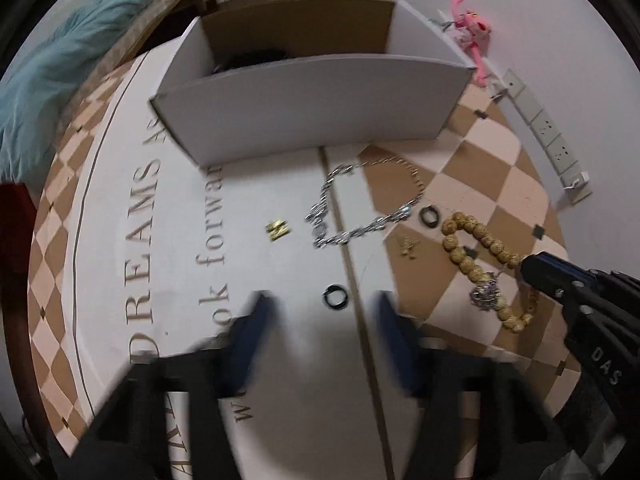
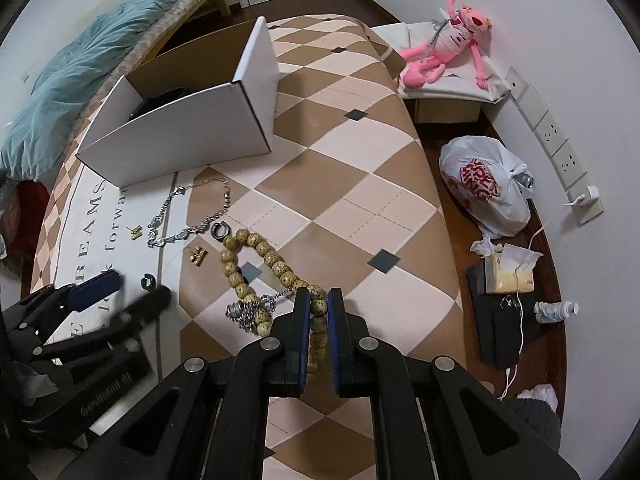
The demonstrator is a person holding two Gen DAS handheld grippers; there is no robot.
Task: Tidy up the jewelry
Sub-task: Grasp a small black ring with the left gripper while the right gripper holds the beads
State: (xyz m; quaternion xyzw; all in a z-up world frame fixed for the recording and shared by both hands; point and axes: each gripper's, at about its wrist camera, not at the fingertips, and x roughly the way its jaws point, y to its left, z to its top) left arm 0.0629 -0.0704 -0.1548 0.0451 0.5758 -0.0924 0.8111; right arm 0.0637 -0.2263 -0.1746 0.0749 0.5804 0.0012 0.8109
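A wooden bead bracelet (image 2: 260,254) lies on the checkered table with a silver charm (image 2: 244,312) on it. My right gripper (image 2: 319,306) is shut on the bead bracelet at its near end; it also shows in the left wrist view (image 1: 524,266). My left gripper (image 1: 324,308) is open, its fingers either side of a small black ring (image 1: 335,297), just above the table. A silver chain necklace (image 1: 360,204), a gold earring (image 1: 278,230), a second gold piece (image 1: 409,246) and another black ring (image 1: 430,216) lie beyond. An open white cardboard box (image 1: 312,112) stands behind them, something dark inside.
The table cover (image 2: 340,184) is checkered with a white printed panel. Right of the table, on the floor, are a white plastic bag (image 2: 488,188), a tissue pack (image 2: 510,272) and a small bottle (image 2: 556,310). A pink plush toy (image 2: 448,44) lies on a stool. A bed with a blue blanket (image 2: 80,72) is at left.
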